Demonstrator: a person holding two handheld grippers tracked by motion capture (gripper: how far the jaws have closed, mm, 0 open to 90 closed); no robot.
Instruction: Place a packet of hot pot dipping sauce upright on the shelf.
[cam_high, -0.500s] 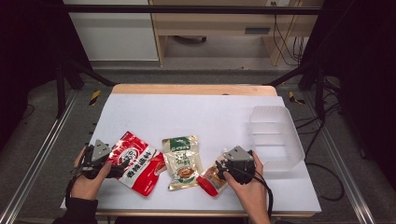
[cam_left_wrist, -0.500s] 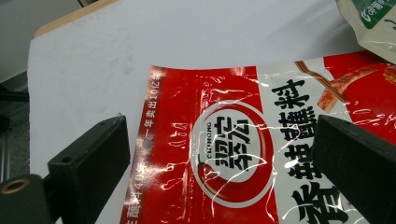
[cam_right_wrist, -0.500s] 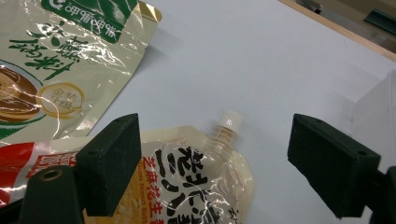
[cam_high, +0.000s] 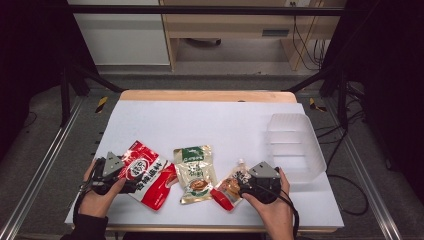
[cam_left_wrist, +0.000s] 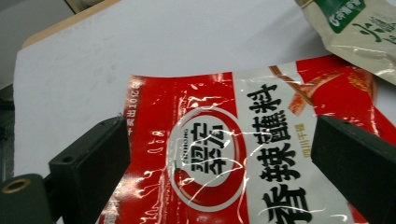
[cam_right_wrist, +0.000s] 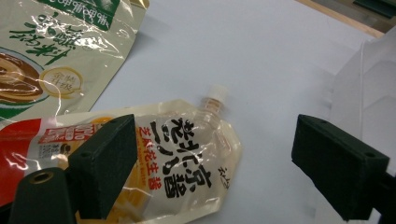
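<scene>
White table sheet (cam_high: 220, 120), dark room; left tool (cam_left_wrist: 219, 154) spread over red pouch (cam_left_wrist: 261, 154); right tool (cam_right_wrist: 212, 163) spread.

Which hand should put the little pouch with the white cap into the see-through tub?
Probably the right. The right gripper hovers open over the small clear spouted sauce pouch, and the clear plastic tub sits on its side. The left gripper is over the red shiny packet.

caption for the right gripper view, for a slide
Right gripper open above a spouted sauce pouch lying flat on the white table, beside a beige and green packet.
</scene>
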